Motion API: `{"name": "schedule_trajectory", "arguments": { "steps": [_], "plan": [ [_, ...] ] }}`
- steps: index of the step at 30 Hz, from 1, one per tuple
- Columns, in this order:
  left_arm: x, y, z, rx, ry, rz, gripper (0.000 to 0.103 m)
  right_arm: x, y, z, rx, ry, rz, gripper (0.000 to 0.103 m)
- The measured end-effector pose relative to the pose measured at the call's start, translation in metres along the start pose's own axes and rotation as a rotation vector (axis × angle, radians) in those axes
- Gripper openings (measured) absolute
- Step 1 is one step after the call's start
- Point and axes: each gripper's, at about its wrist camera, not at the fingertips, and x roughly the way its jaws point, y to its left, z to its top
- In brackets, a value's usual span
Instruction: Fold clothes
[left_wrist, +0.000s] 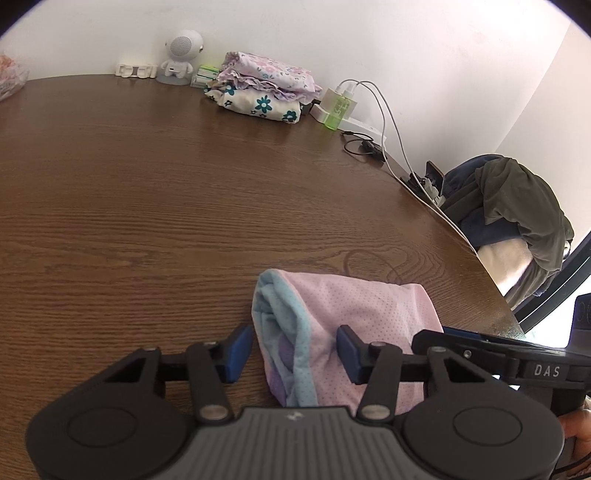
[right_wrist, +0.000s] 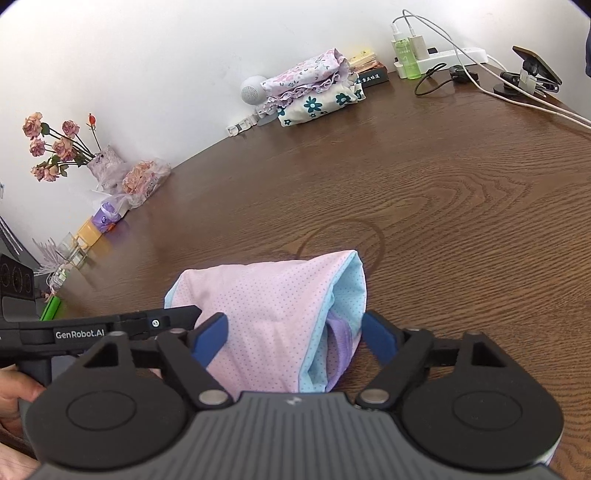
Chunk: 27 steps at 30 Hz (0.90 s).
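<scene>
— What's on the brown wooden table (left_wrist: 147, 206) from where you stand?

— Working out from the pink dotted garment (left_wrist: 354, 306), which lies near the front edge: well behind it, against the wall, sits a stack of folded floral clothes (left_wrist: 258, 88). Beside that stack there's a white round-headed speaker (left_wrist: 183, 55) on one side and a green bottle (left_wrist: 338, 107) by a power strip on the other. Off past the table's corner, a chair draped in dark clothing (left_wrist: 517, 206).

— And the garment itself?

— Bunched into a compact bundle, blue trim (right_wrist: 347, 291) showing at one end, a bit of purple inside. It could be partway folded or just about done; I can't say which.

— The tongs?

— The left gripper (left_wrist: 291, 350) has its blades spread apart, straddling the bundle's trimmed end, clamped on nothing. The right gripper (right_wrist: 295, 336) is likewise spread wide over the garment, one blade at each side.

— So what next?

— Whichever it is, my guess is any grip needs both layers of an edge pinched cleanly, since the thin fabric looks apt to slip and unroll.
</scene>
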Motion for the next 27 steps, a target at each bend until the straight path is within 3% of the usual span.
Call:
{"name": "schedule_trajectory", "arguments": {
  "steps": [7, 9, 15, 21, 27],
  "plan": [
    [0.003, 0.003, -0.001, -0.037, -0.005, -0.032, 0.04, 0.0, -0.005, -0.003, 0.037, -0.026, 0.012, 0.06],
    [0.004, 0.004, -0.002, -0.053, -0.008, -0.037, 0.035, 0.002, -0.008, -0.005, 0.06, -0.019, 0.036, 0.043],
    [0.006, 0.015, -0.008, -0.124, -0.026, -0.085, 0.019, 0.008, -0.016, -0.009, 0.114, -0.011, 0.095, 0.023],
    [0.006, 0.022, -0.011, -0.157, -0.048, -0.128, 0.013, 0.011, -0.018, -0.007, 0.134, -0.005, 0.126, 0.015],
    [-0.003, 0.021, -0.011, -0.15, -0.103, -0.159, 0.01, 0.003, -0.014, -0.001, 0.125, -0.056, 0.146, 0.012]
  ]
}}
